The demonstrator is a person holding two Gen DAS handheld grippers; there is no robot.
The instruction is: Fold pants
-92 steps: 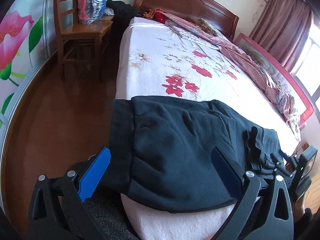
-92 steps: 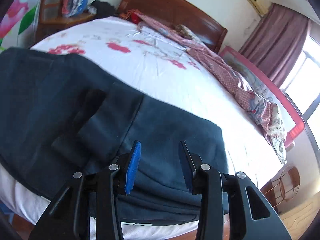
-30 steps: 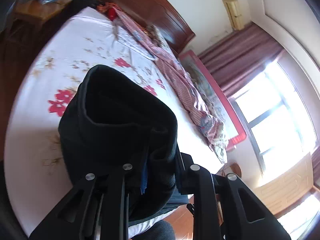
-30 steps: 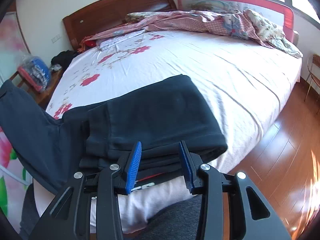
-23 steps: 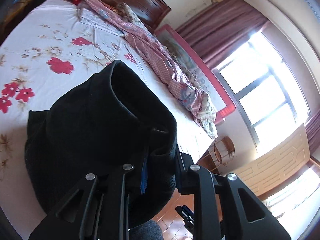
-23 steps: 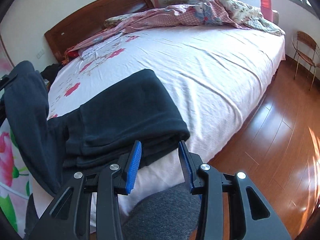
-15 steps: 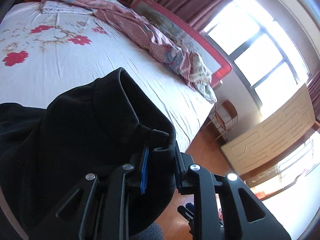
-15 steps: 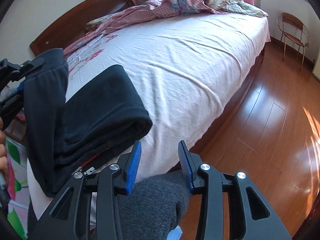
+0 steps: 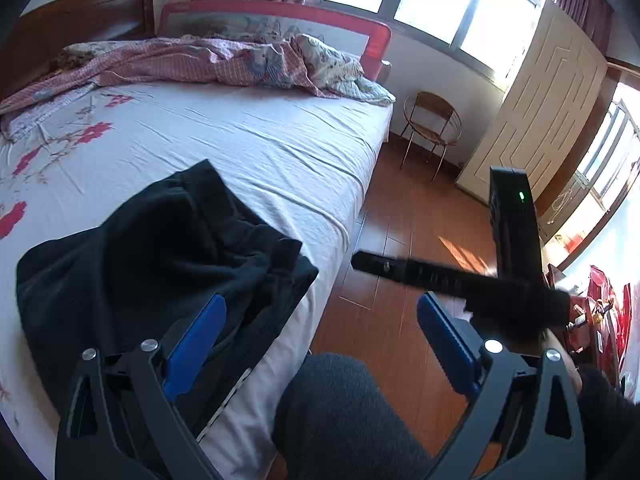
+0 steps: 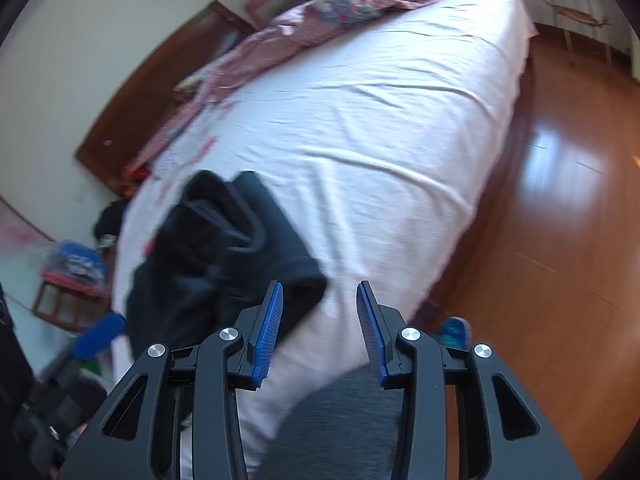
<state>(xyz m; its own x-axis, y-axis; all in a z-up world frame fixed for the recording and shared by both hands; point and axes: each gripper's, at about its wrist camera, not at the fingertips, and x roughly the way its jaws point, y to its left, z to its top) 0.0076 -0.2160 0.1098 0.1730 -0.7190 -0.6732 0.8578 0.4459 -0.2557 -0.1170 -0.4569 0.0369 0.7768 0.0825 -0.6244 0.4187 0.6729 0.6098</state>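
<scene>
Pants (image 9: 160, 248) lie bunched in a rough fold near the bed (image 9: 280, 152) corner. Left tool (image 9: 316, 344) is opening, empty; right tool (image 10: 320, 328) part-spread, gripping nothing. Likely only tidying remains.

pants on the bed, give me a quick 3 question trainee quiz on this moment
1. True or false: the pants lie near the bed's corner.
2. What is between the left tool's pads? A) pants B) quilt C) nothing
3. Fill in: the rumpled quilt lies along the bed's far ____.

Key: 1 true. 2 C: its jaws are opening, and the pants lie beyond its left pad. 3 side.
</scene>
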